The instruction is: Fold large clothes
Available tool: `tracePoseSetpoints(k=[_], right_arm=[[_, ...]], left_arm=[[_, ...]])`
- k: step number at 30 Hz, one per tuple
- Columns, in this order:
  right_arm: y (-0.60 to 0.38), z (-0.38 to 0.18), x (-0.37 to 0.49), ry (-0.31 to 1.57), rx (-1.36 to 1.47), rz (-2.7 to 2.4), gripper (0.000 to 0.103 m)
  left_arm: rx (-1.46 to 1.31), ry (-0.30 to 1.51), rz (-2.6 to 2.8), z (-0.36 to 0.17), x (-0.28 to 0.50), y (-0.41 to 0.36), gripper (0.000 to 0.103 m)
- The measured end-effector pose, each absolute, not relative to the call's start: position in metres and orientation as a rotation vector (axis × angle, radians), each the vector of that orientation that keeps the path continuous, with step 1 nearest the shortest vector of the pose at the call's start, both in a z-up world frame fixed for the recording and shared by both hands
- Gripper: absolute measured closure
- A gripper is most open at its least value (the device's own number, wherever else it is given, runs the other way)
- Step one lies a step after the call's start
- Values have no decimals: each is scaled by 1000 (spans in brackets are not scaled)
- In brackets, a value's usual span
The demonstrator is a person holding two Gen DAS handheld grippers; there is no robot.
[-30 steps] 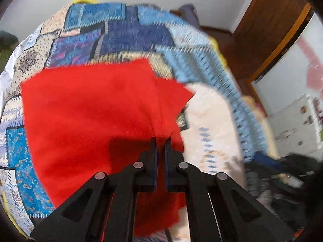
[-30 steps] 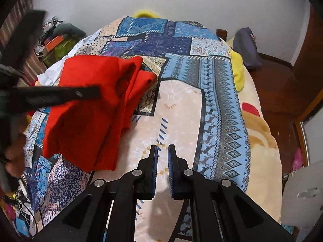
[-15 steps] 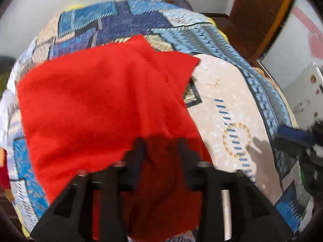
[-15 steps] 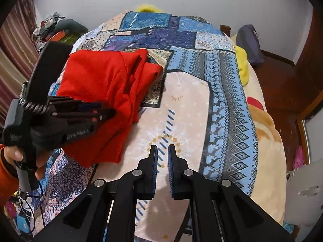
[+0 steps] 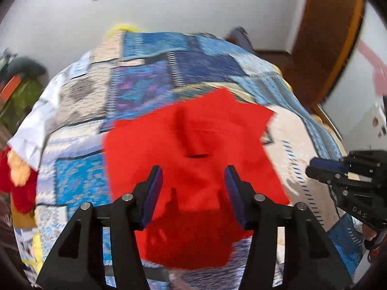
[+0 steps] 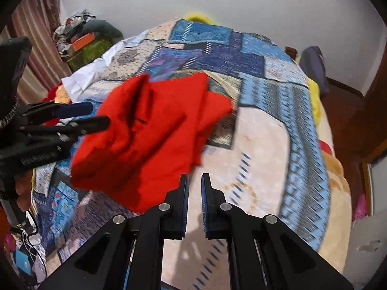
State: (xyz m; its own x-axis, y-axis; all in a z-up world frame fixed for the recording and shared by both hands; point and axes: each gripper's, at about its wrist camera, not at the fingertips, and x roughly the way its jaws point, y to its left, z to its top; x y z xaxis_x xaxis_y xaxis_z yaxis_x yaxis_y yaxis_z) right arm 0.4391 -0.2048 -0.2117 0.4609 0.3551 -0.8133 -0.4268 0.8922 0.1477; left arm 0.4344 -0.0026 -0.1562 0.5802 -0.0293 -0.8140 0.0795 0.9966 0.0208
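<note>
- A pile of clutter [image 6: 82, 38] sits by the wall at the far left of the right wrist view, beside a striped curtain [image 6: 36, 55].
- A white cloth [image 5: 31, 130] lies on the left edge of the bed [image 6: 261, 145], which is covered by a blue patchwork bedspread [image 5: 150, 82].
- The left gripper [image 5: 192, 188] hovers above the red garment [image 5: 193, 159]; its fingers [image 5: 154, 188] are wide apart with nothing between them. In the right wrist view it [image 6: 96, 116] reaches in from the left, just beside the garment's left edge.
- The red garment [image 6: 150, 130] lies roughly folded and rumpled on the bedspread, left of the bed's middle, with one layer sticking out to the right.
- The right gripper [image 6: 194, 193] hangs over the pale part of the bedspread, just right of the garment's near corner; its fingers [image 6: 185, 193] stand nearly together with a narrow gap and hold nothing.
- A dark bag [image 6: 314, 67] rests on the floor at the bed's far right.
</note>
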Motion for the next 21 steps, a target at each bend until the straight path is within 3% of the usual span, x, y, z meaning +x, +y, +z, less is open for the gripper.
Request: tracePoseSetpoints(k=[4, 8, 14, 17, 21], right_arm=[[-171, -208, 443, 970, -83, 527, 98], [-130, -212, 448, 987, -83, 582, 98], [-56, -260, 464, 1077, -249, 557, 98], [-36, -300, 468, 1078, -434, 427, 98], [-35, -299, 457, 984, -544, 273, 98]], left_arm=[[29, 929, 67, -158, 425, 56, 41], [20, 1023, 127, -198, 420, 103, 41], [50, 1150, 101, -276, 412, 103, 41], [95, 1119, 111, -287, 410, 94, 41], [80, 1103, 96, -289, 408, 98, 41]])
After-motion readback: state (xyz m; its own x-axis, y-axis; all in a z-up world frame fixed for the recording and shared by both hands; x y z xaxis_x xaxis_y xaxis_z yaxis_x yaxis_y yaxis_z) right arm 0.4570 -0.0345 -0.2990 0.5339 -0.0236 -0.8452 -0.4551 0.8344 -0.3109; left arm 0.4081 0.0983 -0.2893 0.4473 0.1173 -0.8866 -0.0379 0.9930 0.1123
